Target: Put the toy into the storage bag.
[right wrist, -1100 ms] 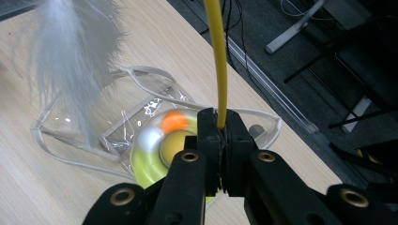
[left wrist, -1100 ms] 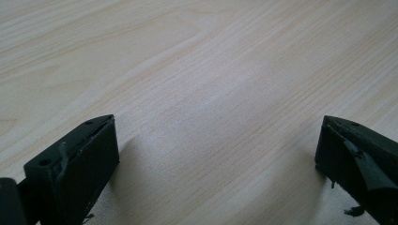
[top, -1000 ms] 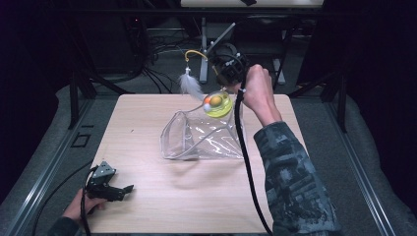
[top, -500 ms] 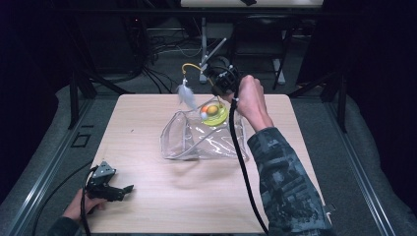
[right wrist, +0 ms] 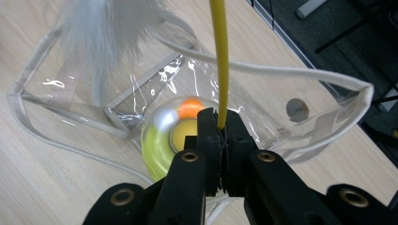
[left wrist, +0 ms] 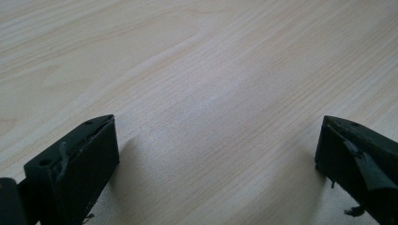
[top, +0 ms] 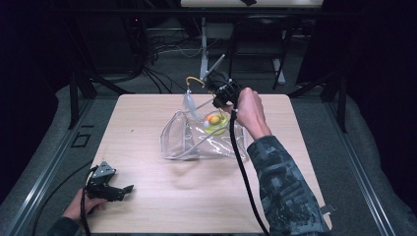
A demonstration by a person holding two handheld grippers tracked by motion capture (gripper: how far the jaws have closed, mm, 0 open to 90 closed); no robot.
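Feathers [right wrist: 101, 35] dangle from a thin yellow wand [right wrist: 219, 61] clamped between the closed jaws of the right gripper [right wrist: 219, 124], held above a clear plastic pouch [top: 196, 140] lying at the far middle of the light wooden desk [top: 162, 196]. A yellow-green ring toy [right wrist: 157, 143] with an orange ball [right wrist: 189, 108] sits just beneath the jaws, at the pouch; whether inside it cannot be told. At the desk's near left corner, the left gripper [left wrist: 216, 154] rests low over bare wood, jaws spread wide and empty, well apart from the pouch.
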